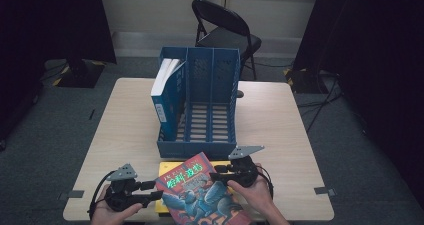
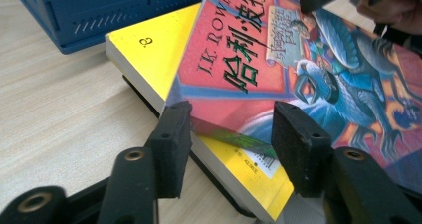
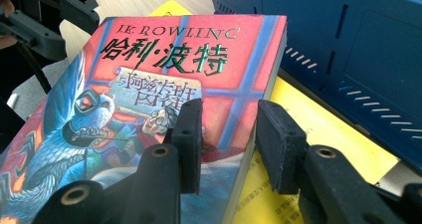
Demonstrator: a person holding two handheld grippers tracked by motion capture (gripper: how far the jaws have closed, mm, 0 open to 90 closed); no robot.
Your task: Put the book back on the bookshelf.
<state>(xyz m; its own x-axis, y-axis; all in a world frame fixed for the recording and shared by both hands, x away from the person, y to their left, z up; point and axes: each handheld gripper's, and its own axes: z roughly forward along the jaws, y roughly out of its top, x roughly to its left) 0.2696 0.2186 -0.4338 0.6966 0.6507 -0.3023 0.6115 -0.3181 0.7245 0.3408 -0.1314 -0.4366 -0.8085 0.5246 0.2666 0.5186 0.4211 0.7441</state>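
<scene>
**Red book tilted between my two grippers, file rack straight ahead**

I have the red book (image 1: 200, 192) at the near edge of the table (image 1: 280, 120), lying on top of a yellow book (image 2: 149, 55) and skewed across it. Its long axis runs from the near right up toward the rack, with the title end nearest the blue file rack (image 1: 200, 100), which stands just beyond the two books.

My right gripper (image 1: 216, 176) sits at the book's right edge. In the right gripper view the jaws straddle that edge, one pad over the cover and the other out beyond the side, but I can't tell whether the pads are pressing or just bracketing it. My left gripper (image 1: 156, 190) is at the opposite, left edge near the lower corner; its jaws stand apart and released, the left pad (image 2: 171, 144) just outside the book's corner and the other pad over the cover (nothing pinched there as far as I can see).

The relation I judge the next move to turn on: the rack lies straight ahead of the book's top end, and its two right-hand slots look free, while a blue-and-white book (image 1: 167, 97) leans in the left one. The right gripper is the nearer one to those free slots, so I would expect the book to be stood up on its edge and carried forward from that side.
</scene>
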